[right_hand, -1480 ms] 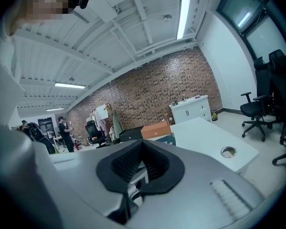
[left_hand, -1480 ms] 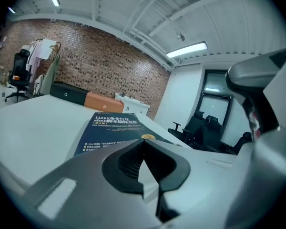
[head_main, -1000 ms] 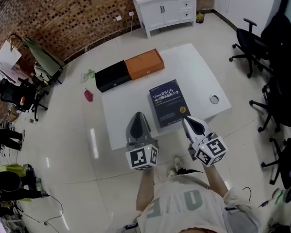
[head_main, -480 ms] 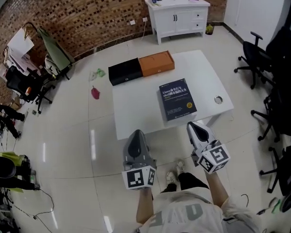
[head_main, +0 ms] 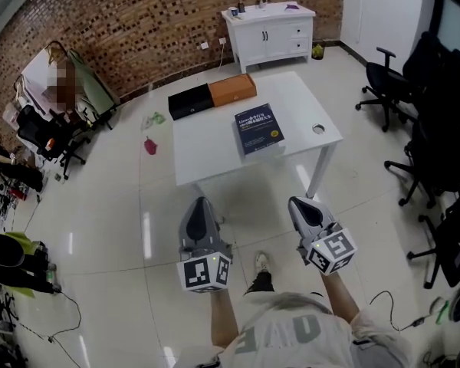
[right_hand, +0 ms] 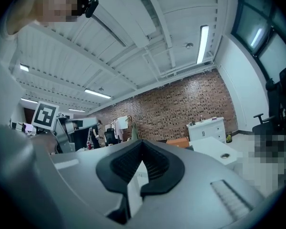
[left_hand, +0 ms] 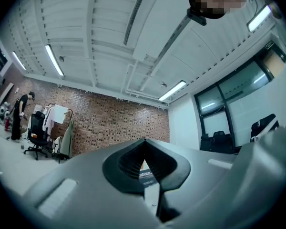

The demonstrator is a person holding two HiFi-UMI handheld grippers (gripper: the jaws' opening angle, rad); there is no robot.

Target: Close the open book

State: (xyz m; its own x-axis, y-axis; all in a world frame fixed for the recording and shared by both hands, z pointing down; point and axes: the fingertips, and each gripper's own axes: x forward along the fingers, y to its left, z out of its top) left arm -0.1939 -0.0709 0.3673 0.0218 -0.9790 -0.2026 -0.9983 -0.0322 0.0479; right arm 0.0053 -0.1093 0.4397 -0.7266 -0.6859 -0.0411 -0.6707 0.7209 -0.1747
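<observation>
book (head_main: 259,129) lay closed, cover up, on white table (head_main: 215,150), near orange box (head_main: 232,89) | left gripper (head_main: 198,205) jaws together, empty | right gripper (head_main: 296,204) jaws together, empty | both over floor, short of table

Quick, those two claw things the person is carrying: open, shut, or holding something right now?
Left gripper: closed, holding nothing.
Right gripper: closed, holding nothing.
</observation>
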